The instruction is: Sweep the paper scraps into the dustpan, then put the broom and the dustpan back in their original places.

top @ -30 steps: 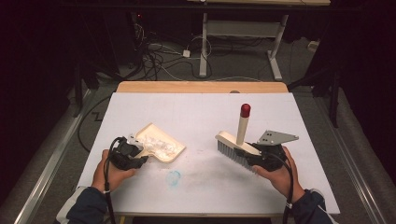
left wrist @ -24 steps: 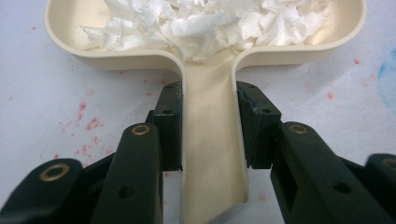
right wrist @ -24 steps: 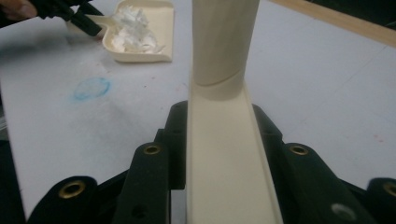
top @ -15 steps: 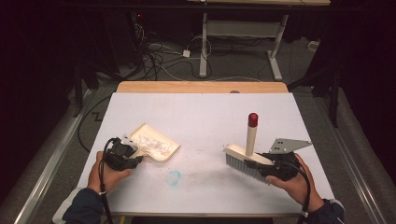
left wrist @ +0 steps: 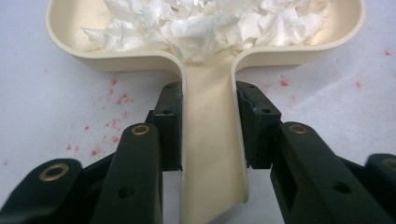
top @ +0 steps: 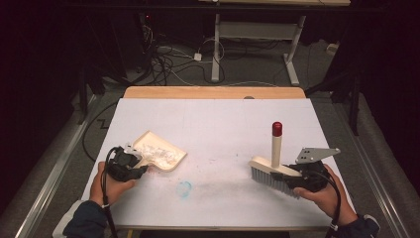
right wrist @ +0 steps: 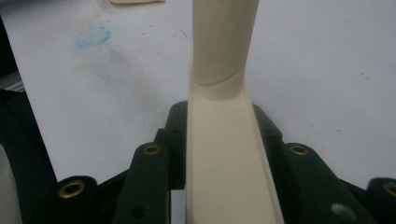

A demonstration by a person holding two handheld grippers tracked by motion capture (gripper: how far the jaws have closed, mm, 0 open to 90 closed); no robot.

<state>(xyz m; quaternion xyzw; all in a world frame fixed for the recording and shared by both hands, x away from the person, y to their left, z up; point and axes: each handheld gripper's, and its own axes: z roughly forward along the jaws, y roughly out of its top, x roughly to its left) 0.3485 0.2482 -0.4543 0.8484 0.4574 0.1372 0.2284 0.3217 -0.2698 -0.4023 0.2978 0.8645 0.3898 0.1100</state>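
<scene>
A cream dustpan [top: 161,153] lies on the white table at the left, heaped with crumpled white paper [left wrist: 210,23]. My left gripper [top: 132,166] is shut on the dustpan's handle [left wrist: 212,154], a black pad pressed to each side. At the right, my right gripper [top: 297,179] is shut on the back of a cream hand brush [top: 270,173]. The brush's bristles rest near the table and its red-tipped handle [top: 276,144] stands upright. In the right gripper view the brush's cream body [right wrist: 224,154] runs up between the jaws.
A faint blue ring mark [top: 184,189] and a grey smudge lie on the table between the two tools. Small red specks dot the surface around the dustpan [left wrist: 112,100]. A wooden strip [top: 213,92] borders the table's far edge; cables and desk legs lie on the dark floor behind.
My right gripper has carried the brush to the right, away from the dustpan, widening the gap between them. The left hand and the dustpan have stayed where they were.
</scene>
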